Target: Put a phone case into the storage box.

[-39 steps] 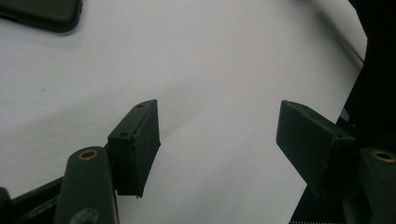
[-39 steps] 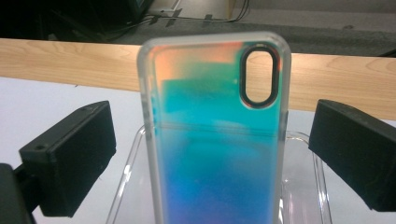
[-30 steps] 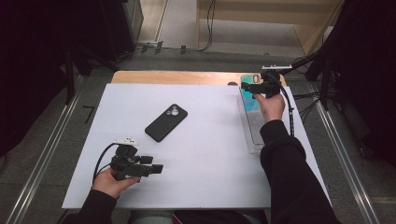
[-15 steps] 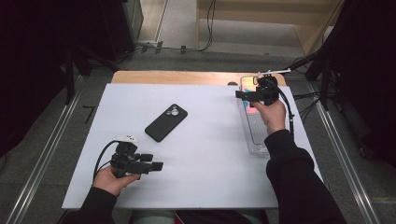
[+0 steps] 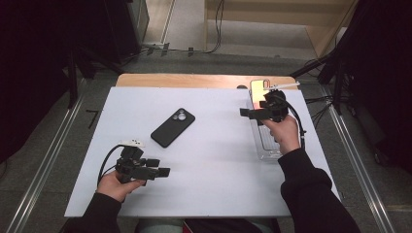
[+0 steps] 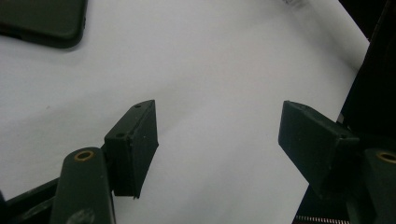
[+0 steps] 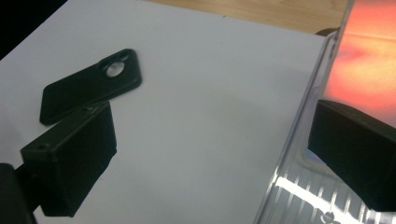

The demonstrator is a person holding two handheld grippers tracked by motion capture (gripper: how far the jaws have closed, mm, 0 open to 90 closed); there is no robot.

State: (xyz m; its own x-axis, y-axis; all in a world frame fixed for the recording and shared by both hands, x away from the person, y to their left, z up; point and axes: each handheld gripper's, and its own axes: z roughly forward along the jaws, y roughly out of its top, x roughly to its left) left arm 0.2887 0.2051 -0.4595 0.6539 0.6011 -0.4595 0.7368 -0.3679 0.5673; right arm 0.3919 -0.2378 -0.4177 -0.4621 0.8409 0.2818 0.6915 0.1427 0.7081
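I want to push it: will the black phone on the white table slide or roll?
The phone lies flat and thin, so it would probably slide, not roll. It looks stiff. Its smooth black back might be slippery for a gripper, and its low edges hard to grab.

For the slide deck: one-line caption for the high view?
Right gripper open beside clear tray; left gripper open near table edge; black phone lies between.

No readable text, labels, brands or numbers anywhere: black phone case (image 5: 173,127), clear plastic tray (image 5: 266,141) and white worktop (image 5: 214,160) all carry none.
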